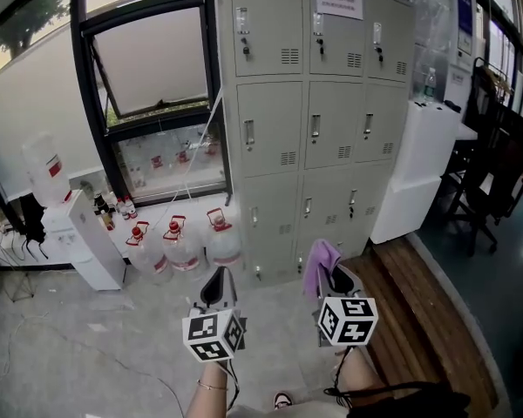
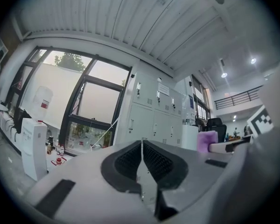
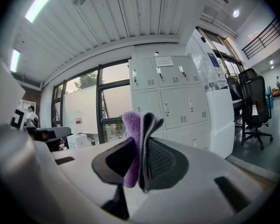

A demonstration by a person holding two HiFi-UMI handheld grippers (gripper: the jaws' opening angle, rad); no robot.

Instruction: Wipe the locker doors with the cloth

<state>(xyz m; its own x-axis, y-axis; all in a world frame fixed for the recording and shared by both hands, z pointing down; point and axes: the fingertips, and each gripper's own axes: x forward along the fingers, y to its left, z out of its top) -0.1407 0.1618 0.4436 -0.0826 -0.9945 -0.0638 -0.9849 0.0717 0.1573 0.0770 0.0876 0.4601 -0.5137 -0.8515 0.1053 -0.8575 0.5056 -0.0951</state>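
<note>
A grey bank of lockers (image 1: pixel 318 111) (image 2: pixel 156 111) (image 3: pixel 165 97) stands against the wall ahead, three doors across and several rows high, all closed. My right gripper (image 1: pixel 322 273) (image 3: pixel 141 148) is shut on a folded purple cloth (image 1: pixel 319 259) (image 3: pixel 133 129) that sticks up between its jaws, held a good step short of the lockers. My left gripper (image 1: pixel 216 287) (image 2: pixel 141 164) is shut with nothing between its jaws, level with the right one. The cloth (image 2: pixel 206 141) also shows at the right of the left gripper view.
Large water jugs (image 1: pixel 183 242) stand on the floor by the window (image 1: pixel 152 85), left of the lockers. A water dispenser (image 1: pixel 78 233) is at far left. A white cabinet (image 1: pixel 418 168) and office chairs (image 1: pixel 497 181) flank the lockers' right. A wooden floor strip (image 1: pixel 410 312) runs at right.
</note>
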